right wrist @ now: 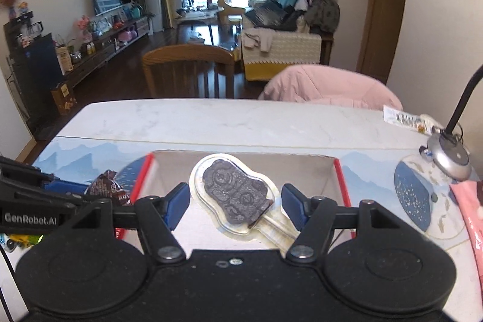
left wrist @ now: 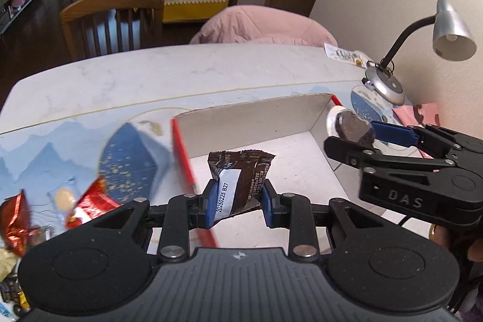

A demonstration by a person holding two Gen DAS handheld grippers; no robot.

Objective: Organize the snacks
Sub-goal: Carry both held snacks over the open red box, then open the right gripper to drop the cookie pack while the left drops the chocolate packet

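Both snacks were held above the box (left wrist: 256,116), the red-edged open carton taken as the landmark.

Left gripper (left wrist: 238,196): narrow, clamped on the brown wrapper (left wrist: 238,171). The wrapper was seen over the box's left part, just inside the red left edge. Its long axis ran away from the gripper, toward the box's far wall, date label facing up.

Right gripper (right wrist: 235,204): medium-wide, with the clear pack (right wrist: 235,195) holding a dark moulded biscuit between the pads. It was presumably gripped, though pad contact on the left side was not clearly shown. The pack was seen over the box's middle in the right wrist view; in the left wrist view it sat near the box's right wall. Its long axis lay roughly along the gripper's line, slightly skewed, stick end nearest the gripper.

The box floor looked bare and was directly below both, so a straight release was judged enough. Neither hand was clearly the nearer. Height above the floor could not be told.

Surface: pale marble tabletop (left wrist: 135,80) with a blue landscape mat (right wrist: 90,159) under the box. Loose snacks (left wrist: 87,204) lay left of the box, a desk lamp (left wrist: 389,83) right of it, and a white packet (right wrist: 404,119) beyond it to the right. Two chairs stood beyond the box at the far side, one under a pink jacket (right wrist: 326,86), with a living room behind.
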